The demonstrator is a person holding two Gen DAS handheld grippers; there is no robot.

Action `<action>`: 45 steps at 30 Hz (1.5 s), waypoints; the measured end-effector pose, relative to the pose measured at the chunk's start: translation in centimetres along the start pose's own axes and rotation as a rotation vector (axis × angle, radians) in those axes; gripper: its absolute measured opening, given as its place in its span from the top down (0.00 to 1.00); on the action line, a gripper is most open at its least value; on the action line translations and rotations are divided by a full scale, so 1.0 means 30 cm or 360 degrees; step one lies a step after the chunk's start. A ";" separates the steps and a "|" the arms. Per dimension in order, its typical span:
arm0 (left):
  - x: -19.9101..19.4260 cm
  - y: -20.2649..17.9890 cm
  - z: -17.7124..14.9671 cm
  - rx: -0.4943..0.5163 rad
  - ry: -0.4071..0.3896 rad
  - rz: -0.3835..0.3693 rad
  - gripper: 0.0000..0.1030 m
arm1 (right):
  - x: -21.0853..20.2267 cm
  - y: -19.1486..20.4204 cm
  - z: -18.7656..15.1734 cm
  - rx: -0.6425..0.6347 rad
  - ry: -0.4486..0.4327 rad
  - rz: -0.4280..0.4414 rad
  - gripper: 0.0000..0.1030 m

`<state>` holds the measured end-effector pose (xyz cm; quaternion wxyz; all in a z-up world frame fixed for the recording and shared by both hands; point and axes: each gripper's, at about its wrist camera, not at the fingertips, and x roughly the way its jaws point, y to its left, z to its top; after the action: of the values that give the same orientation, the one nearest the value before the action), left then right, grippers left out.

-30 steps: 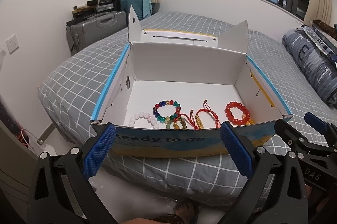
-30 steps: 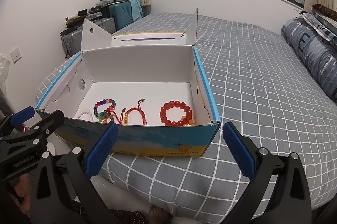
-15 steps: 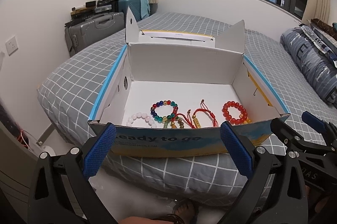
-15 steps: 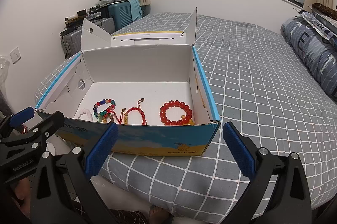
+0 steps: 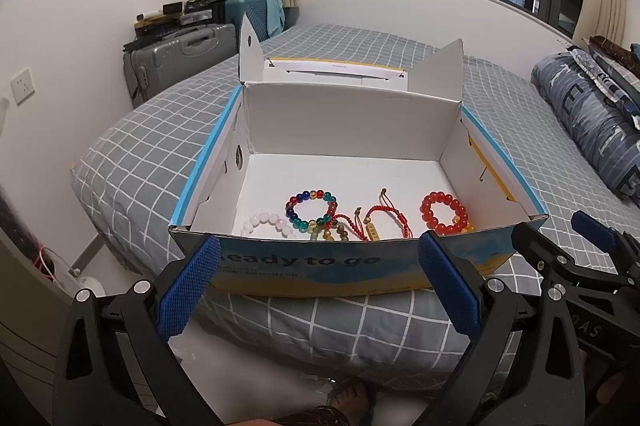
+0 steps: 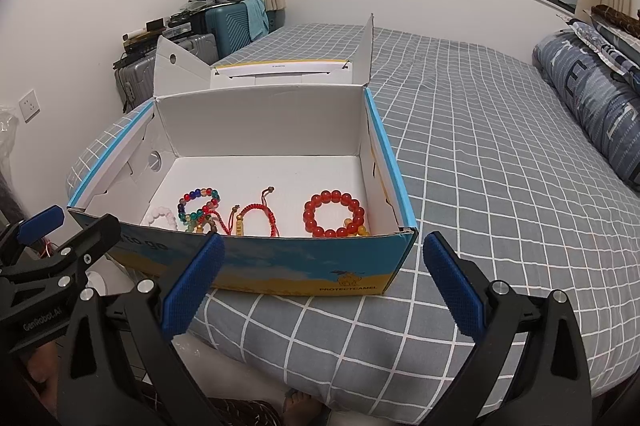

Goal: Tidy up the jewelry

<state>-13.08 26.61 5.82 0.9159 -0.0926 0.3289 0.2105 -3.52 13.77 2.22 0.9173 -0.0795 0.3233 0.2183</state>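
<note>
An open cardboard box point(image 5: 352, 130) point(image 6: 264, 126) sits on the bed's near corner. Along its front wall lie a red bead bracelet point(image 5: 443, 212) point(image 6: 333, 213), a red cord bracelet point(image 5: 386, 220) point(image 6: 256, 216), a multicoloured bead bracelet point(image 5: 311, 210) point(image 6: 199, 204) and a pale pink bead bracelet point(image 5: 264, 223) point(image 6: 162, 217), partly hidden by the box's front edge. My left gripper point(image 5: 320, 286) stands open just short of the box front, holding nothing. Off the box's right front corner, my right gripper point(image 6: 320, 286) is open and empty too.
The bed point(image 6: 480, 154) has a grey checked cover, with a rolled blue quilt point(image 5: 588, 130) at the right. Suitcases point(image 5: 180, 58) stand against the far left wall. A person's foot point(image 5: 352, 396) shows on the floor below the bed edge.
Both views have shifted slightly; the box looks a little lower and nearer in the left wrist view. The bracelets lie as before and both grippers stay open.
</note>
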 end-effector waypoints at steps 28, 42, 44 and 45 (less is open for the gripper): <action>-0.006 0.008 -0.003 0.0005 -0.0001 0.0027 0.06 | -0.001 0.012 0.000 0.0009 0.0011 0.0001 0.07; -0.006 0.007 -0.002 0.0003 0.0001 0.0030 0.06 | -0.002 0.017 -0.003 0.0009 0.0017 0.0005 0.07; -0.006 0.007 -0.003 0.0003 -0.0001 0.0033 0.06 | -0.001 0.017 -0.002 0.0009 0.0017 0.0006 0.07; -0.006 0.006 -0.003 0.0005 0.0001 0.0031 0.06 | -0.001 0.017 -0.003 0.0009 0.0017 0.0005 0.07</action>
<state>-13.34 26.69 5.87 0.9138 -0.0881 0.3304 0.2190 -3.82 14.19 2.17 0.9155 -0.0777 0.3288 0.2184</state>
